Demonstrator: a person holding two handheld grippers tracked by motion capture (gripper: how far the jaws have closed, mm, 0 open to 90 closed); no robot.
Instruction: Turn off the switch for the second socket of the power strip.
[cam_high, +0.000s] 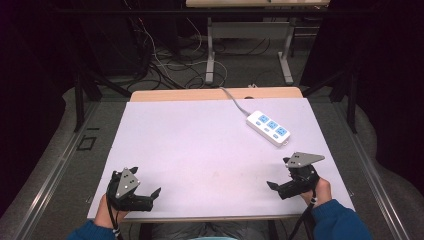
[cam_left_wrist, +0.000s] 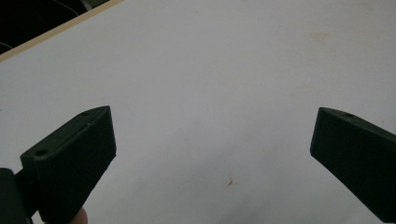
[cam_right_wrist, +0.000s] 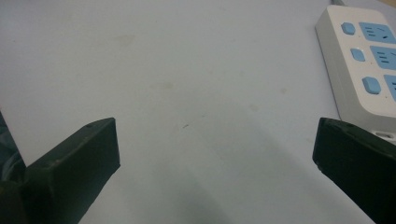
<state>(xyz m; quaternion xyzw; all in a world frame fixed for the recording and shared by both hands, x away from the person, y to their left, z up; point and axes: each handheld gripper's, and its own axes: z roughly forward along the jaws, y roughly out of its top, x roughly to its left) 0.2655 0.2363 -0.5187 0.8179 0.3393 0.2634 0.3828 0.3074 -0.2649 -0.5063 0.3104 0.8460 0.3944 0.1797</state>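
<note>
A white power strip (cam_high: 268, 127) with blue sockets lies at the back right of the white table top (cam_high: 200, 145), its grey cable running off the far edge. In the right gripper view the power strip (cam_right_wrist: 364, 60) sits at the upper right, beyond the jaws. My left gripper (cam_high: 154, 196) rests near the front left corner, open, nothing between its jaws (cam_left_wrist: 212, 154). My right gripper (cam_high: 274, 187) lies near the front right, a short way in front of the strip, open and empty (cam_right_wrist: 217, 154).
The table's wooden far edge (cam_high: 215, 94) shows beyond the white sheet. Behind it stand a desk frame (cam_high: 247, 45) and tangled cables (cam_high: 165, 65) on the floor. Dark curtains flank both sides.
</note>
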